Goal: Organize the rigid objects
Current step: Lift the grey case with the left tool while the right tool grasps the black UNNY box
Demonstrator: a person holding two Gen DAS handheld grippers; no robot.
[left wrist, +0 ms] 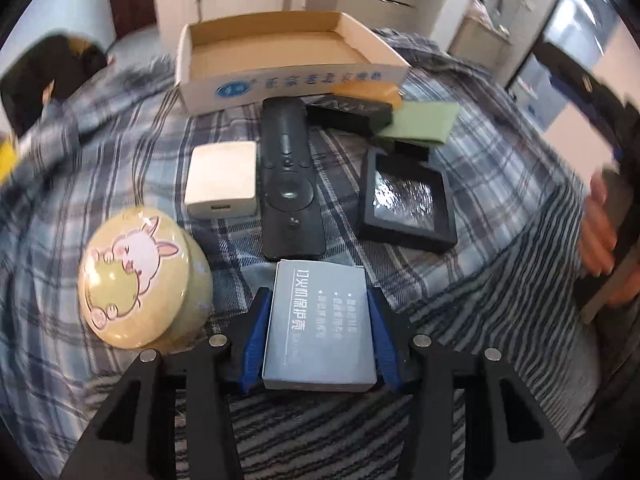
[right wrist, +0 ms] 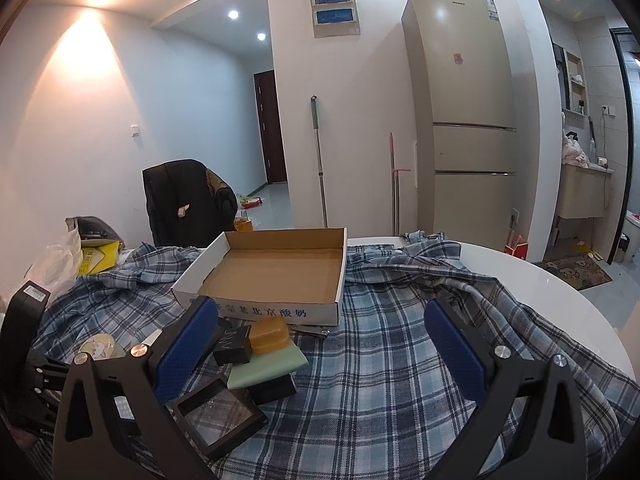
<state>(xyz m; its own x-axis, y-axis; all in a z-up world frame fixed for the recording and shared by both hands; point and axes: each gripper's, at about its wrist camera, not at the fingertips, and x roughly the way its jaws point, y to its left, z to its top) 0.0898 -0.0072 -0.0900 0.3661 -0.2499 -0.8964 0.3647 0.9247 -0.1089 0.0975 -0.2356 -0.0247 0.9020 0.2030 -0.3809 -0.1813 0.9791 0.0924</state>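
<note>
Left wrist view: your left gripper has its blue pads on both long sides of a small grey box printed with white characters; the pads appear to touch its edges, so read it as gripped. No earlier picture is given for comparison. Box lies flat on the plaid cloth, its near end between the fingers.

Just left of the gripper: a round yellow tin with a rabbit on the lid, tilted toward the camera. Beyond the grey box: a black remote lying lengthwise, touching or nearly touching the box's far end. A white charger cube sits against the remote's left side. Right of the remote: a black framed display case with a clear window. Farther: a green flat piece over a black block, a black carton, an amber item behind them, mostly hidden. Farthest: the open cardboard tray, empty, blue print on its front wall. A hand is at the right edge, blurred.

Right wrist view: your right gripper has its fingers spread wide, nothing between them, over the cloth. Same cluster sits near its left finger: display case, green piece, amber soap-like block on top, black carton. Tray beyond. Fridge stands at the far wall.
</note>
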